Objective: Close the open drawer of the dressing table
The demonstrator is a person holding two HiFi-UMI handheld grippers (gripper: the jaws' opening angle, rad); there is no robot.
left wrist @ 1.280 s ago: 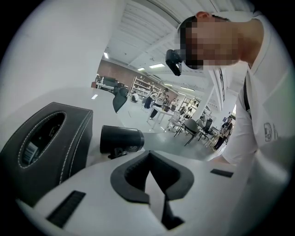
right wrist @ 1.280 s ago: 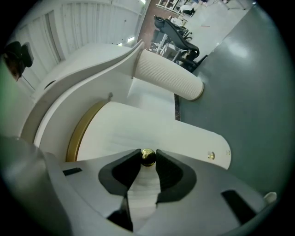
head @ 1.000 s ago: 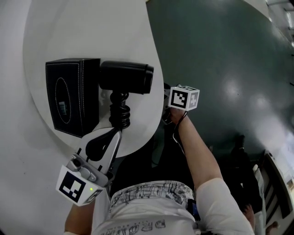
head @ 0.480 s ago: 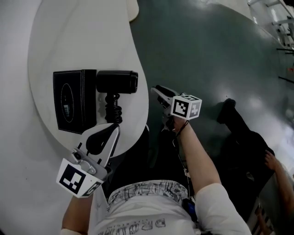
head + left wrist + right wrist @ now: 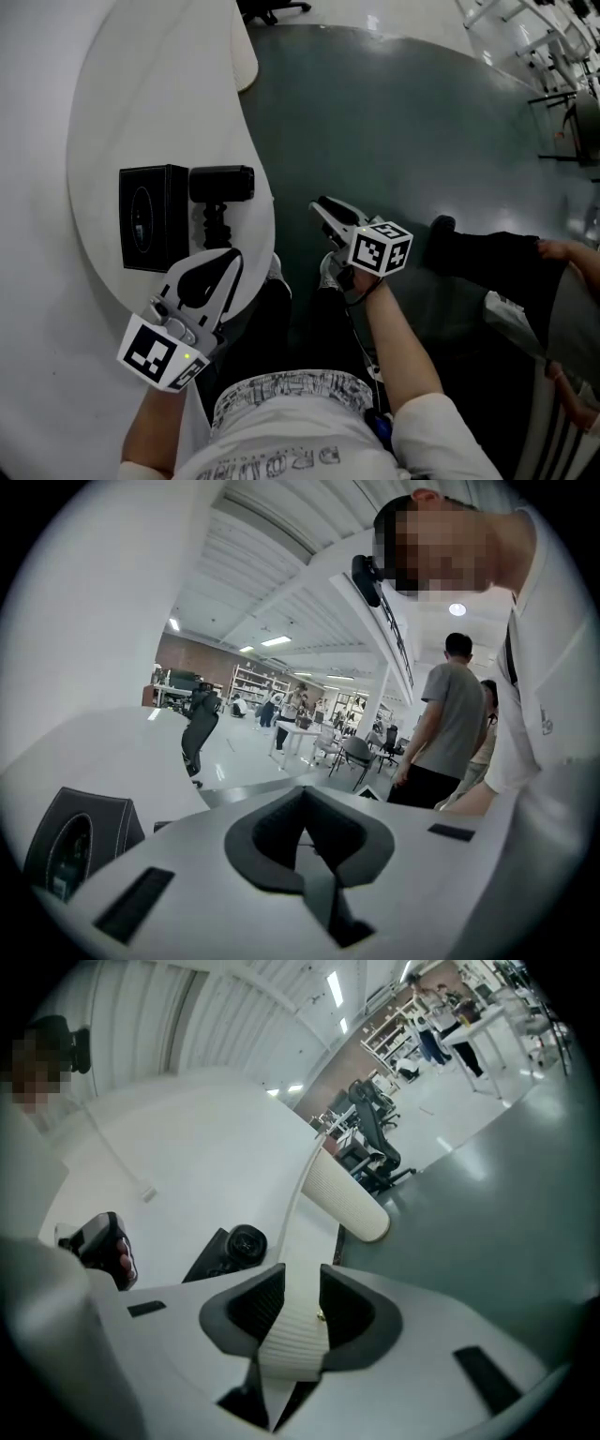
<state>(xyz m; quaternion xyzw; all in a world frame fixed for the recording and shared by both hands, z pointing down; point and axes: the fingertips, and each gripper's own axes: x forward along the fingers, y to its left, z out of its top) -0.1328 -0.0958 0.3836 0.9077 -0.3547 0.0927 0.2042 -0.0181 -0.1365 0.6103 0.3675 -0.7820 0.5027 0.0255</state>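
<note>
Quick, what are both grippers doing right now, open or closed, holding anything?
Left gripper: closed, holding nothing.
Right gripper: open, holding nothing; ribbed table edge shows beyond its fingers.

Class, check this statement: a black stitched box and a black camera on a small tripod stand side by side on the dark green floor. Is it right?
No. The black stitched box and the black camera on a small tripod stand side by side on the white curved tabletop, not on the dark green floor; the head view shows it.
</note>
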